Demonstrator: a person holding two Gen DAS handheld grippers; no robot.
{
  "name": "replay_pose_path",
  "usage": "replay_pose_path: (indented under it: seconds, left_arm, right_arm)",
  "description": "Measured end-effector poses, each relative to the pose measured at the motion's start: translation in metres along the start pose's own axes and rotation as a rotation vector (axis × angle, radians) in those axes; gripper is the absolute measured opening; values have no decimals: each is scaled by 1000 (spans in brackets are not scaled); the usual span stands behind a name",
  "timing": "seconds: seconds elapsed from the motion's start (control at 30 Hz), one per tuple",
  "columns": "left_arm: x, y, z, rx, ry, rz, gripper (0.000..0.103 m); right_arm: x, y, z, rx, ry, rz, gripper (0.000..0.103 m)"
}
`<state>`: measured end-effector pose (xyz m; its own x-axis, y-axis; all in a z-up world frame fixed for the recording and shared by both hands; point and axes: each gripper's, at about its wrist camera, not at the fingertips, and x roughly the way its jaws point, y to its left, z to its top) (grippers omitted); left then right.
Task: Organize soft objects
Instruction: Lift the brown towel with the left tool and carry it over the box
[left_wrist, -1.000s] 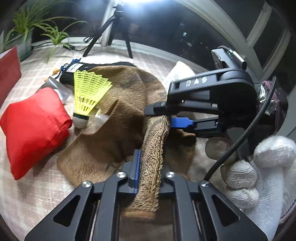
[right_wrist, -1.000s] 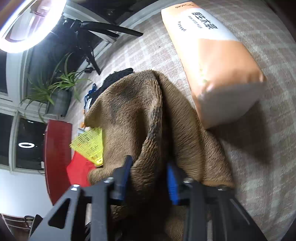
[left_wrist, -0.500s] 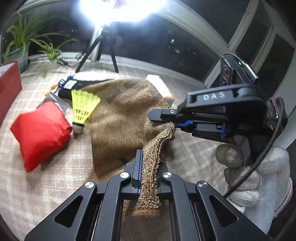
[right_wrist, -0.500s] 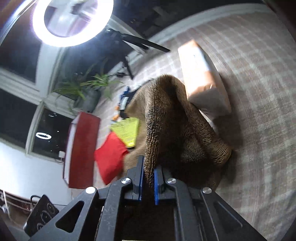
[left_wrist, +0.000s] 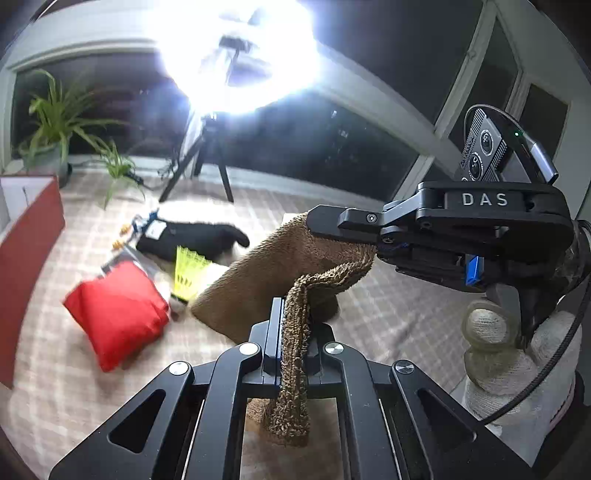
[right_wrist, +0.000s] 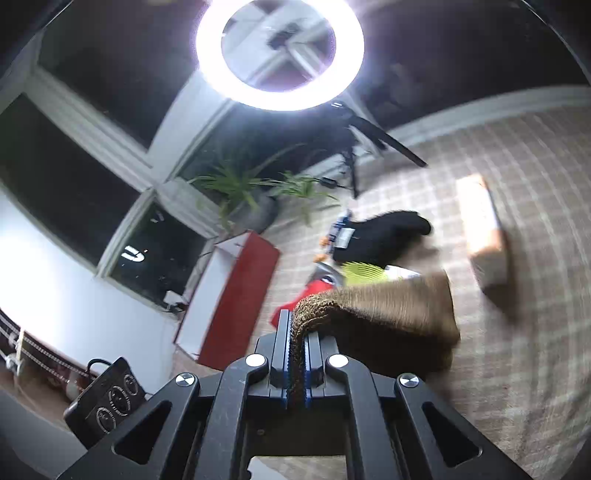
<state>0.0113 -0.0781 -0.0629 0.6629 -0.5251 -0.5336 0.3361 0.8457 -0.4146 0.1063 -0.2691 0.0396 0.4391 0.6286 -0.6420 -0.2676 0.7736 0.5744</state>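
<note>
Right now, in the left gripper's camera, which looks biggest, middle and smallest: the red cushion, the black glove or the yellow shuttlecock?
1. red cushion, biggest.
2. black glove, middle, though it lies farther away, so it may really be nearer the cushion's size.
3. yellow shuttlecock, smallest.

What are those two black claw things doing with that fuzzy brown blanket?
A person holds a gripper in each hand, and both are pinching the brown towel. The left gripper and the right gripper each clamp an edge, so the towel hangs between them above the checked cloth. Lying below are a red pouch, a yellow shuttlecock and a black glove.
</note>
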Motion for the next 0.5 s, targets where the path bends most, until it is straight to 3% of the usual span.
replay_pose_path:
  seconds: [0.2,0.5]
  left_arm:
    - [-27,2,15,13,-67,0,5]
    - [-72,29,38,21,-180,57,5]
  right_arm:
    - [-1,41,8,-92,-7,41,5]
    - [17,125,18,-240,12,112,5]
